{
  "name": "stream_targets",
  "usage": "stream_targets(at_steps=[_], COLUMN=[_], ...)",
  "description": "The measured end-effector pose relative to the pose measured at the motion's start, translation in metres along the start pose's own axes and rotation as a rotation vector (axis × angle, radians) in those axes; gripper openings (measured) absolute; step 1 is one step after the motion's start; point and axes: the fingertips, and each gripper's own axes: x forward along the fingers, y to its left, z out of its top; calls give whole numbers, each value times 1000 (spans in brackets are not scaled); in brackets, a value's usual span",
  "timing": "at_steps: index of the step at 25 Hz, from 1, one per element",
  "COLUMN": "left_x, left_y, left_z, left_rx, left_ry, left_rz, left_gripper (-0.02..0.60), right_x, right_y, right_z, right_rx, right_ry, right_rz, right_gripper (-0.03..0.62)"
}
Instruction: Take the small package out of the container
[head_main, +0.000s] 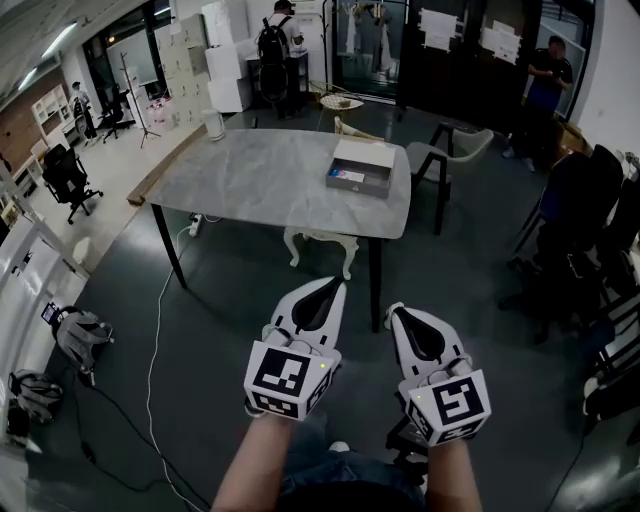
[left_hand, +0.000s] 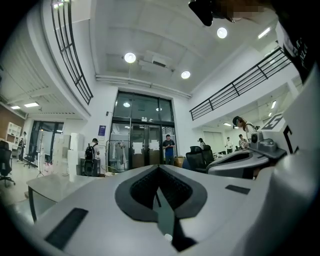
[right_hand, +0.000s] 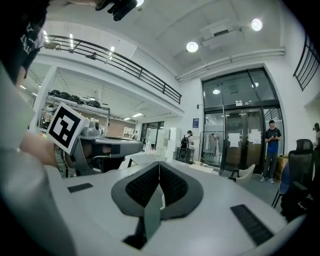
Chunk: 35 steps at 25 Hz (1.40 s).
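Observation:
An open box, the container (head_main: 361, 170), sits near the right end of a grey marble table (head_main: 260, 180). Something small with blue and red print (head_main: 347, 176) lies inside it, too small to make out. My left gripper (head_main: 332, 284) and right gripper (head_main: 392, 311) hang side by side in front of me, well short of the table, above the dark floor. Both are shut with nothing between their jaws. In the left gripper view the jaws (left_hand: 159, 166) meet at the tip, and in the right gripper view the jaws (right_hand: 159, 164) do too.
A white chair (head_main: 450, 150) stands at the table's right end, with dark office chairs (head_main: 590, 220) further right. Bags (head_main: 85, 335) and a cable (head_main: 155, 330) lie on the floor to the left. People stand far off by the glass doors (head_main: 275, 40).

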Motion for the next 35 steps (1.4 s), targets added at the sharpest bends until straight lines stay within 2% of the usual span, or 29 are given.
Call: stream_targets(at_steps=[9, 16, 21, 28, 35], left_x=[62, 126, 173, 225, 249], left_y=[46, 131, 184, 247, 274], left_z=[-14, -25, -27, -36, -54], left_rx=[10, 30, 39, 1, -27], left_ry=[-1, 16, 37, 62, 89], left_rz=[-42, -51, -91, -131, -155], left_gripper=[12, 12, 12, 12, 12], right_x=[69, 164, 229, 300, 334], right_y=[-35, -63, -87, -104, -103], right_z=[-6, 5, 11, 25, 24], right_rx=[26, 0, 19, 42, -32], right_ry=[-11, 22, 53, 9, 25], right_rz=[-21, -67, -112, -132, -71], right_gripper=[26, 26, 26, 26, 26])
